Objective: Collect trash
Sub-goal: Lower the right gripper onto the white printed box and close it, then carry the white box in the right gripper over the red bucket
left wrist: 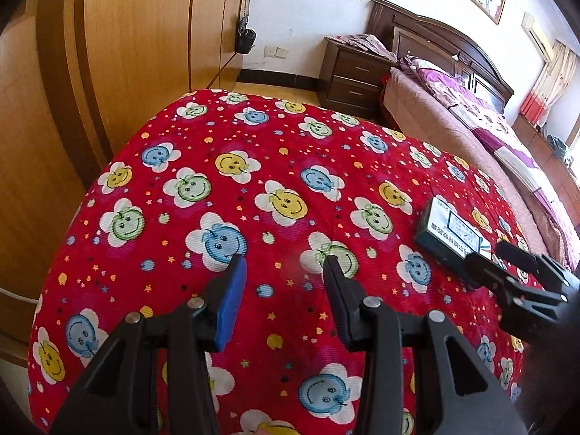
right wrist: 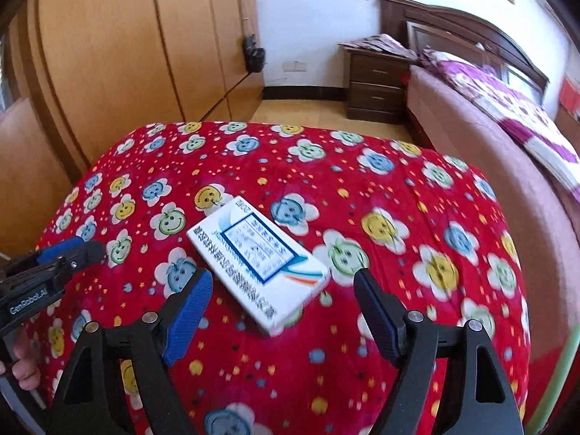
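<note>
Right wrist view: right gripper [right wrist: 281, 311] spread wide above box [right wrist: 258, 258]; left gripper [left wrist: 282, 290] parted, empty.

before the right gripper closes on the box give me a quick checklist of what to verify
1. Right gripper open wide enough for the box: ok, fingers spread past its near corner.
2. Box between the fingers: not ok, only the near end sits between the tips; it lies at an angle.
3. Box free of other things: ok, it lies alone and flat on the red cover.
4. Left gripper out of the way: ok, open, empty and off to the side.
5. Trash bin within reach: cannot tell, none in view.
</note>
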`<state>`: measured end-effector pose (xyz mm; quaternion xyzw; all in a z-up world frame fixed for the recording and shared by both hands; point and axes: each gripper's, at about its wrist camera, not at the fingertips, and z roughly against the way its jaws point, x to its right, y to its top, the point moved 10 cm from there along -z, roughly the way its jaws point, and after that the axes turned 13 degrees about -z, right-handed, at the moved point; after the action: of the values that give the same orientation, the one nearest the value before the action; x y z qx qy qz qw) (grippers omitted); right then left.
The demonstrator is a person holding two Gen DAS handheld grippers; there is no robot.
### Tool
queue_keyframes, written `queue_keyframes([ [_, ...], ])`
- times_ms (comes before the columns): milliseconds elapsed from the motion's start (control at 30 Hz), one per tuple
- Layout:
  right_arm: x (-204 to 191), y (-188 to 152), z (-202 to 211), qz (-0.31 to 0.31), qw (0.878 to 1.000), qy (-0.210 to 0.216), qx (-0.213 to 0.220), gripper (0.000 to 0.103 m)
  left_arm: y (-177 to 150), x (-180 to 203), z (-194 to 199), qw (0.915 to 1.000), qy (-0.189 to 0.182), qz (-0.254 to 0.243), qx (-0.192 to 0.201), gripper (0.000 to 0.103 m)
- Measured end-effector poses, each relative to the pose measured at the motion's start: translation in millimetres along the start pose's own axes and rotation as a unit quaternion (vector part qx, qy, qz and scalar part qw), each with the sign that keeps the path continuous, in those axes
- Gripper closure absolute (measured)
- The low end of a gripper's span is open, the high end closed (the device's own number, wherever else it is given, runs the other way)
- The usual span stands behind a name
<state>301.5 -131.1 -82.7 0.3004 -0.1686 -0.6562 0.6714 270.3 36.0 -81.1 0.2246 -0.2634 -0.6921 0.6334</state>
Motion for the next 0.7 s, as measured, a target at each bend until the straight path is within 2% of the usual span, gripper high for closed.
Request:
queue_keyframes([
  [100, -2, 1, -10, 0.025, 1.000, -0.001, -0.007, 0.022, 1, 2, -3, 1.0000, -0.004, -0.004, -0.002, 0.059],
  [233, -3, -8, -23, 0.028, 0.999, 0.002, -0.035, 0.022, 1, 7, -3, 0.9999, -0.008, -0.010, -0.002, 0.059],
  [300, -3, -9, -23, 0.028, 0.999, -0.002, -0.028, 0.025, 1, 10, -3, 0.9999, -0.010, -0.013, -0.002, 0.059],
  [367, -1, -12, -20, 0.024, 0.999, -0.010, -0.021, 0.035, 1, 12, -3, 0.9999, -0.009, -0.014, -0.003, 0.059],
  [700, 16, -30, 12, -0.029, 1.000, 0.006, -0.009, 0.036, 1, 14, 11, 0.9997, -0.018, -0.014, 0.008, 0.059],
])
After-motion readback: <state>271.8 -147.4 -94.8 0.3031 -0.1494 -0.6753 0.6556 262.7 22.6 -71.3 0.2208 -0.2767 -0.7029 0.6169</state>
